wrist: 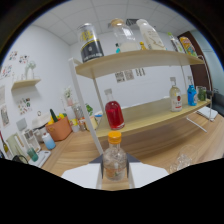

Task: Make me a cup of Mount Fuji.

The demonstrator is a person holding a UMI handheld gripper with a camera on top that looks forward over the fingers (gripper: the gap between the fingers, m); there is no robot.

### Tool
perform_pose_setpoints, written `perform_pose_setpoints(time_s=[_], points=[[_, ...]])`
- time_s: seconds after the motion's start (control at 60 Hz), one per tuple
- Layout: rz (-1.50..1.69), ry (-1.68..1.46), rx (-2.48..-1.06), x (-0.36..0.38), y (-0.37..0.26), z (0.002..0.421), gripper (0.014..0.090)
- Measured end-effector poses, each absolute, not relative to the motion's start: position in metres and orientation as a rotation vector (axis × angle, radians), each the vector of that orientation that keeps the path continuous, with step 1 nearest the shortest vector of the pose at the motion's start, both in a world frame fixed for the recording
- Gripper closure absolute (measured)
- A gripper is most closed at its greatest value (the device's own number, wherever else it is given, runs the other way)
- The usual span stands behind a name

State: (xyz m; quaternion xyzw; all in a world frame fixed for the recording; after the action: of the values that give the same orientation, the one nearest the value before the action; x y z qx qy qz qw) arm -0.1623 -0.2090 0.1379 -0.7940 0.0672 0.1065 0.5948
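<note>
Early stage, apparently: claw (pixel 115 172) seems clamped on clear yellow-capped glass bottle (pixel 115 159); round red-liquid bottle (pixel 114 113) waits beyond on shelf; pouring remains.

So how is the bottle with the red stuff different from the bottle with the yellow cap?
The red bottle stands on the lower shelf, beyond the fingers; the yellow-capped bottle sits close, between the fingers. The red bottle is filled with bright red liquid; the yellow-capped bottle looks clear. The red bottle's top is pale and narrow, while the yellow-capped bottle's cap is wide and yellow. Both are upright, see-through bottles.
</note>
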Motion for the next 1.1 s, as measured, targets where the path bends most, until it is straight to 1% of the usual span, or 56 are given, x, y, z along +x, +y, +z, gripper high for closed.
perform_pose_setpoints(time_s=[0.117, 0.2, 0.333, 0.433, 0.617, 0.9, 0.933, 1.033, 1.083, 1.1], points=[[0.113, 0.082, -1.928, -0.176, -0.204, 0.09, 0.0696], [0.074, 0.041, -1.99, -0.186, -0.204, 0.062, 0.0697], [0.049, 0.016, -2.058, -0.195, -0.206, 0.037, 0.0696], [0.05, -0.009, -2.054, -0.202, -0.204, 0.035, 0.0691], [0.052, 0.005, -2.147, -0.202, -0.206, 0.019, 0.0688], [0.059, -0.039, -2.164, -0.203, -0.212, 0.017, 0.0676], [0.078, -0.052, -2.174, -0.205, -0.214, 0.016, 0.0664], [0.13, -0.07, -2.188, -0.208, -0.223, 0.02, 0.0573], [0.139, -0.085, -2.175, -0.205, -0.227, 0.027, 0.0498], [0.143, -0.093, -2.17, -0.205, -0.228, 0.029, 0.0456]])
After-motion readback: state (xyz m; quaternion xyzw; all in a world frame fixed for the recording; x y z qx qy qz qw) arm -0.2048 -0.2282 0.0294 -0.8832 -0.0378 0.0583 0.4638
